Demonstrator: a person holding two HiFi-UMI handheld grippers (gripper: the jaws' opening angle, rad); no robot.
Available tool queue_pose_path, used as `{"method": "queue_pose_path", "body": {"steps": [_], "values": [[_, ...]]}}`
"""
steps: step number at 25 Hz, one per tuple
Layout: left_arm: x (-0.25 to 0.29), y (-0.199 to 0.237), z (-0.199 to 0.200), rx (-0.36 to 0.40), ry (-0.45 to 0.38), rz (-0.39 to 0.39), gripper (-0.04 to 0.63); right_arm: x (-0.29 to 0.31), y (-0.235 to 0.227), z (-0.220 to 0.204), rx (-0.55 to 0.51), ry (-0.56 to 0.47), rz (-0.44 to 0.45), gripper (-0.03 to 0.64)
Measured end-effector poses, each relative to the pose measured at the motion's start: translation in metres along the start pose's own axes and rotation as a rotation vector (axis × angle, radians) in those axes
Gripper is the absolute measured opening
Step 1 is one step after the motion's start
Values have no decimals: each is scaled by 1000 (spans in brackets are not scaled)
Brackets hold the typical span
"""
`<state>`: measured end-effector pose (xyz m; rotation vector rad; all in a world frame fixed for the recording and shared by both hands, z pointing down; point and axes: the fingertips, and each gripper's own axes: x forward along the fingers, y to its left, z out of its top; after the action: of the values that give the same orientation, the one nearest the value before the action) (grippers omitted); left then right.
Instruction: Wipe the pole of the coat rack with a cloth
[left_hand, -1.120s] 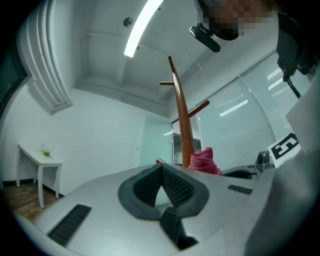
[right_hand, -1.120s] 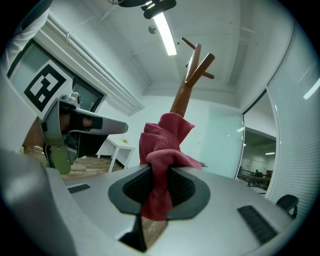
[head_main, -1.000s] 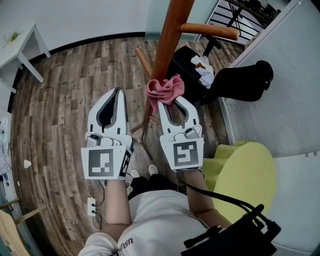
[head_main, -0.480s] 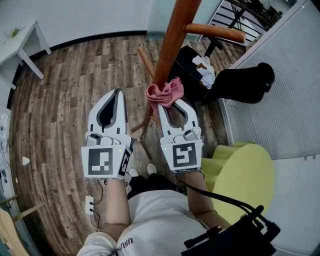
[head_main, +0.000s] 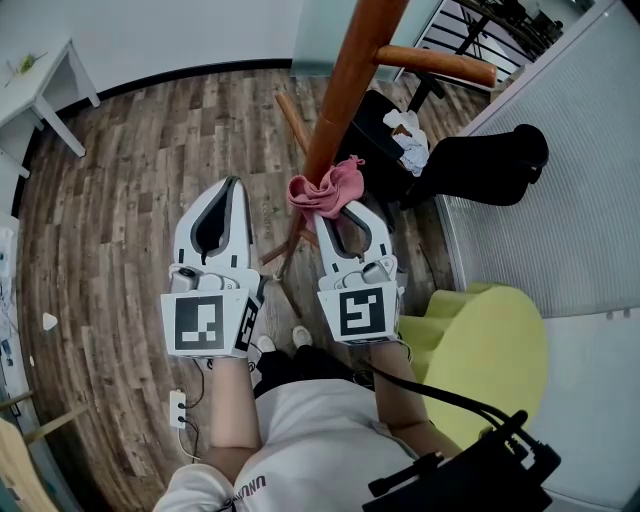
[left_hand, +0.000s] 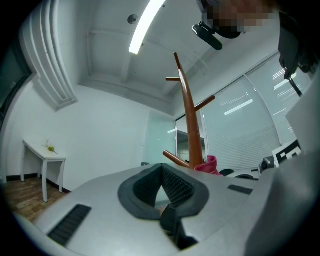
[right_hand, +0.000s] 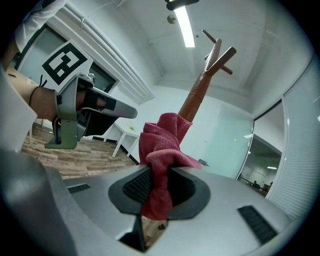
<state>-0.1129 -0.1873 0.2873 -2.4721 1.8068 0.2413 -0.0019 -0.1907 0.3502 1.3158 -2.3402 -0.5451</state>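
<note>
The brown wooden pole of the coat rack (head_main: 345, 85) rises through the middle of the head view, with a side peg (head_main: 435, 63) pointing right. My right gripper (head_main: 328, 205) is shut on a pink cloth (head_main: 325, 187), and the cloth presses against the pole's lower part. In the right gripper view the cloth (right_hand: 162, 150) bunches out between the jaws, with the pole (right_hand: 197, 95) just behind it. My left gripper (head_main: 232, 185) hangs to the left of the pole, shut with nothing in it. From the left gripper view the pole (left_hand: 190, 135) and the cloth (left_hand: 207, 165) stand ahead to the right.
A black office chair (head_main: 470, 160) with white rags on it stands right of the rack. A yellow-green stool (head_main: 490, 350) sits at the lower right beside a grey partition (head_main: 580, 170). A white table (head_main: 35, 85) is at the far left on the wooden floor (head_main: 130, 180).
My right gripper and the cloth have slid slightly up and left along the pole. The left gripper has barely shifted.
</note>
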Motion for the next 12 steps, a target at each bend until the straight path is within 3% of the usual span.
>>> {"method": "queue_pose_path", "body": {"steps": [12], "values": [[-2, 2, -4, -2, 12, 4, 10, 3, 12, -18, -9, 41, 6, 78]]}}
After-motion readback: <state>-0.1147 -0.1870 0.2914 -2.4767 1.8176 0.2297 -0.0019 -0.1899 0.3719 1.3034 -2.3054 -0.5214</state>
